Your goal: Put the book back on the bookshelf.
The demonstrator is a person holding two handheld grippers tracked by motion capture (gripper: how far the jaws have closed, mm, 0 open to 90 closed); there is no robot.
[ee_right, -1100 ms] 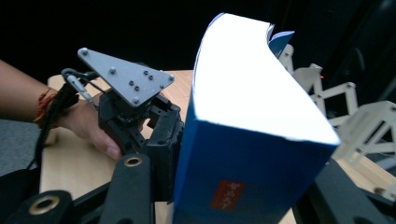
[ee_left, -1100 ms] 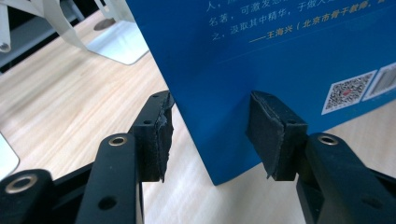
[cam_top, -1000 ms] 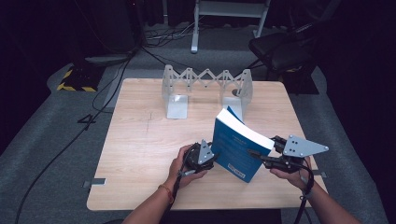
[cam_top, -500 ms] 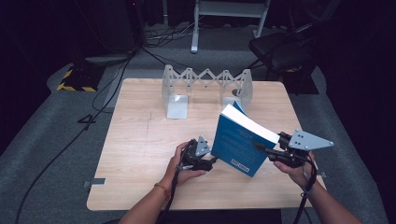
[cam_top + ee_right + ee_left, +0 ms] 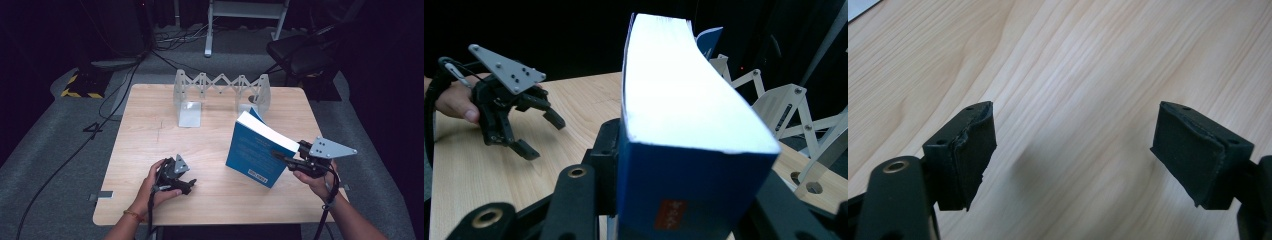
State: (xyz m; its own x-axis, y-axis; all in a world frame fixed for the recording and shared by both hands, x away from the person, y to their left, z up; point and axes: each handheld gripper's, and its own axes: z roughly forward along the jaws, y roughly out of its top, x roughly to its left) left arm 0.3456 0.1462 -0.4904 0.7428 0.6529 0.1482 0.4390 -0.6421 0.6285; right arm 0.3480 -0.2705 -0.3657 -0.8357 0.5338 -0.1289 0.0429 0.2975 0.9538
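Note:
A thick blue book (image 5: 254, 149) with white page edges stands tilted on the wooden table (image 5: 150, 135), right of centre. My right gripper (image 5: 281, 157) is shut on its right end, one jaw on each cover, and its jaws have just closed a little tighter. In the right gripper view the book (image 5: 684, 115) rises between those jaws (image 5: 689, 200). My left gripper (image 5: 188, 184) lies low over the table to the left, apart from the book. Its jaws have just been opening and stand open (image 5: 1073, 150) over bare wood, as the right gripper view also shows (image 5: 536, 132).
A white folding lattice rack (image 5: 220, 87) stands at the back of the table, its end plates (image 5: 189, 112) resting on the wood. A dark chair (image 5: 300, 55) and cables lie on the floor beyond. The table's front edge is close under both hands.
The left gripper has come away from the book's lower left edge, moved left along the table and opened. The book stays in the right gripper, shifted slightly right.

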